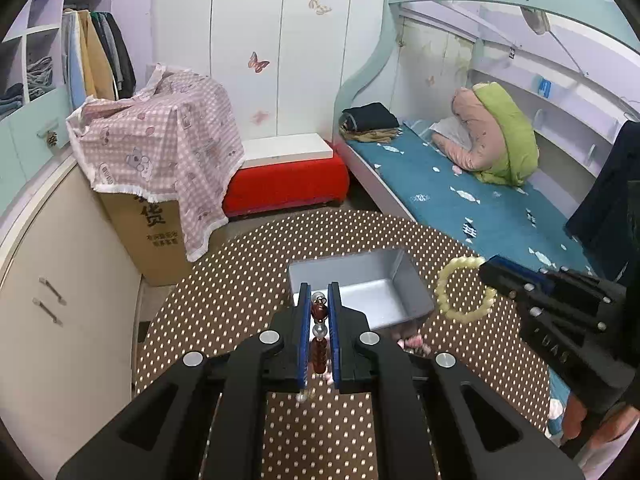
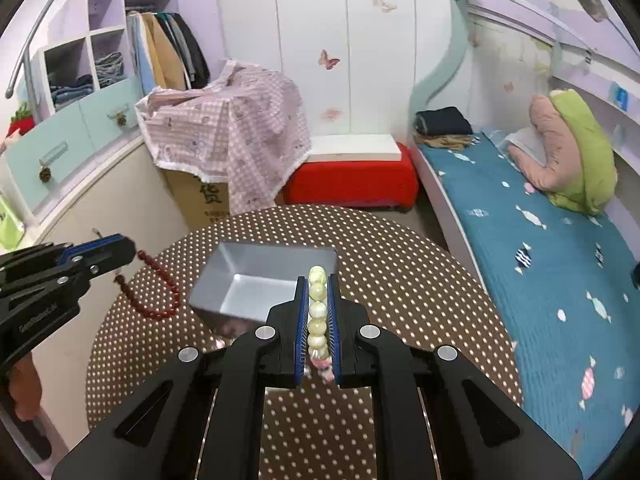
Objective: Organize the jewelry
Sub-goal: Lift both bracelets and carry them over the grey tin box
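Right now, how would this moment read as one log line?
left gripper: shut on red beads | right gripper: shut on pale beads | box: empty

At the left of the frame, the cardboard box [image 1: 150, 228] under the checked cloth bears large black Chinese characters; "货" reads clearly, and the smaller lines beneath are too small to read. The same "货" shows in the right wrist view [image 2: 211, 196].

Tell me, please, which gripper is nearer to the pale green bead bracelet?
The right gripper: its fingers are shut on the pale green bead bracelet, which hangs beside the grey box. The left gripper is on the box's other side, holding the red bead bracelet.
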The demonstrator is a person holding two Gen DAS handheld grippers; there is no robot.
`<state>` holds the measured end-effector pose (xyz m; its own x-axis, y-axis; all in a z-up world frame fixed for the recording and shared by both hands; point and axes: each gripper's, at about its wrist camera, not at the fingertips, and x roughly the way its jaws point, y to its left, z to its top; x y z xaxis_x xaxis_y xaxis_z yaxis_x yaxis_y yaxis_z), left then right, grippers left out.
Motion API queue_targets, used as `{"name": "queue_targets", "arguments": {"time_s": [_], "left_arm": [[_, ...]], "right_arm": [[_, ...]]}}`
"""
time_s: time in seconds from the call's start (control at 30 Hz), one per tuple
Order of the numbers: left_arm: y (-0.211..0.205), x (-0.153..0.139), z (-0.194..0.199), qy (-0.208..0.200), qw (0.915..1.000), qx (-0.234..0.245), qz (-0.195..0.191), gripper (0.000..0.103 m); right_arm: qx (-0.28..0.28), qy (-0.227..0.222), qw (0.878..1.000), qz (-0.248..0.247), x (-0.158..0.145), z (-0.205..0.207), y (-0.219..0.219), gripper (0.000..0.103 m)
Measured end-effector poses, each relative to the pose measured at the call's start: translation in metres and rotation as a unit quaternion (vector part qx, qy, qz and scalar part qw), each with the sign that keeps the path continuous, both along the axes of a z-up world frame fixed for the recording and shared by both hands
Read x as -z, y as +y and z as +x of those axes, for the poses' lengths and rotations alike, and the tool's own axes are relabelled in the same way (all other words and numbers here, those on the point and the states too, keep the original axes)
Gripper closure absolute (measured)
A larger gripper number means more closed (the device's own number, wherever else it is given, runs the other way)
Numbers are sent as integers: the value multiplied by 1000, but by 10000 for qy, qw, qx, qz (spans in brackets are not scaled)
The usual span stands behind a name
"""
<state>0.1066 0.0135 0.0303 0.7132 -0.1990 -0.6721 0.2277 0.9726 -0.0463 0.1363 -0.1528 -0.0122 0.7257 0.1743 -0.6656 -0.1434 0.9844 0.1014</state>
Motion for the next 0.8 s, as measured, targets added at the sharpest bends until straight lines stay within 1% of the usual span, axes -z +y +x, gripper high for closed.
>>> {"name": "queue_targets", "arguments": {"time_s": [0.13, 0.3, 0.47, 0.6, 0.67, 0.73, 0.8], "left_arm": [[-3, 0, 21, 126, 9999, -39, -64, 96], [-8, 6, 48, 293, 9994, -37, -172, 96], [-10, 29, 75, 668, 9974, -70, -251, 96], [-13, 52, 92, 1033, 9941, -15, -317, 96], [-15, 66, 101, 1261, 9911, 72, -426, 96], [-15, 75, 107, 1451, 9870, 209, -659, 96], [-15, 82, 112, 1555, 9853, 239, -672, 96]], "right_arm": [[-27, 60, 10000, 67, -1, 19, 8, 93], [-101, 226, 9997, 90, 8, 43, 20, 93], [-195, 482, 9986, 21, 24, 70, 30, 93], [-300, 819, 9962, 79, 45, 90, 35, 93], [-380, 987, 9943, 146, 57, 99, 37, 93], [-413, 1102, 9929, 184, 65, 104, 38, 93], [-417, 1173, 9921, 122, 73, 108, 41, 93]]}}
